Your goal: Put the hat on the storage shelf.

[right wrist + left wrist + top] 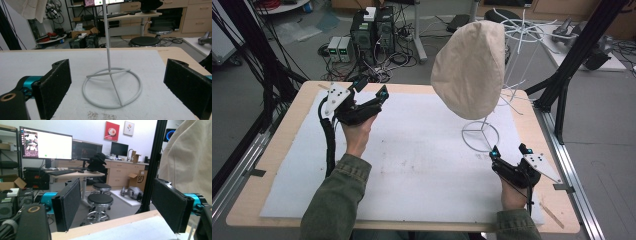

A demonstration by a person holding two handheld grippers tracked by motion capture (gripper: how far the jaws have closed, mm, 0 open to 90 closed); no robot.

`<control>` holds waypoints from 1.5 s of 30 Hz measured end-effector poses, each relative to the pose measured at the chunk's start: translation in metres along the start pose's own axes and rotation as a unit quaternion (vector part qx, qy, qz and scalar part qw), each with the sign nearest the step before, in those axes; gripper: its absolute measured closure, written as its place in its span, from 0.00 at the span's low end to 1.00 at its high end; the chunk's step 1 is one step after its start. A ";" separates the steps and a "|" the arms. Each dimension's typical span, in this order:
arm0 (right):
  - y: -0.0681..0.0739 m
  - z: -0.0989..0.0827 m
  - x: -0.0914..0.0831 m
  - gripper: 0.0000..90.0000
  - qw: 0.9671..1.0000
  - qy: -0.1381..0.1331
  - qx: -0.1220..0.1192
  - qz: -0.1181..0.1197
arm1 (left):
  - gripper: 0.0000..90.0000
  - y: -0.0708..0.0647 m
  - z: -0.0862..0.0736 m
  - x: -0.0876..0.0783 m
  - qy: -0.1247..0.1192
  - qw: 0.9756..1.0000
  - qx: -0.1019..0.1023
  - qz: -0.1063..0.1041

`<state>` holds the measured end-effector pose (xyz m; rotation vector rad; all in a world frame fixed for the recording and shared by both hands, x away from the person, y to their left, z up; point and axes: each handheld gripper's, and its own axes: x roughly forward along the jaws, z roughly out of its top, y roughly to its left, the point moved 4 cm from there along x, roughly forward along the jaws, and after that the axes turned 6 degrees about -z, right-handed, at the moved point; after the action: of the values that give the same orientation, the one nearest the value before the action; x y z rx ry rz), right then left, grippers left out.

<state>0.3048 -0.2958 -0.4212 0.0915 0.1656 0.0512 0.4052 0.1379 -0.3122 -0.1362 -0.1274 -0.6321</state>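
robotics lab, monitors [46, 143] on desks, pc towers [373, 29], cable tangle, stools [100, 200]

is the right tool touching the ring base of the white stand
Apart. In the right gripper view the right tool has its jaws spread wide, and bare white mat shows between each pad and the stand's ring base.

High view is looking forward and down over the whole worktop [287, 165]. Right gripper view is sitting low, close to the stand base [112, 87], sharing it with the high view [480, 136]. Left gripper view is facing outward past the far worktop edge [120, 222].
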 end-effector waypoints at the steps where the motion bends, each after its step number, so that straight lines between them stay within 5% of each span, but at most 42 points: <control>1: 0.000 0.000 0.000 0.07 1.000 0.000 -0.001 0.000 | 0.27 0.001 -0.001 -0.003 0.003 1.000 0.001 0.002; 18: 0.000 -0.001 0.001 0.07 1.000 0.003 0.000 0.001 | 0.26 0.035 -0.015 -0.058 0.032 0.998 0.010 0.057; 26: 0.001 -0.001 0.002 0.07 1.000 0.005 0.004 0.006 | 0.25 0.040 -0.027 -0.087 0.044 0.996 0.025 0.078; 45: 0.003 -0.001 0.003 0.07 1.000 0.009 0.005 0.010 | 0.24 0.073 -0.065 -0.159 0.068 0.983 0.020 0.168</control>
<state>0.3076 -0.2927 -0.4228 0.1032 0.1825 0.0708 0.3265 0.2777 -0.4076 -0.0738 0.0157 -0.2993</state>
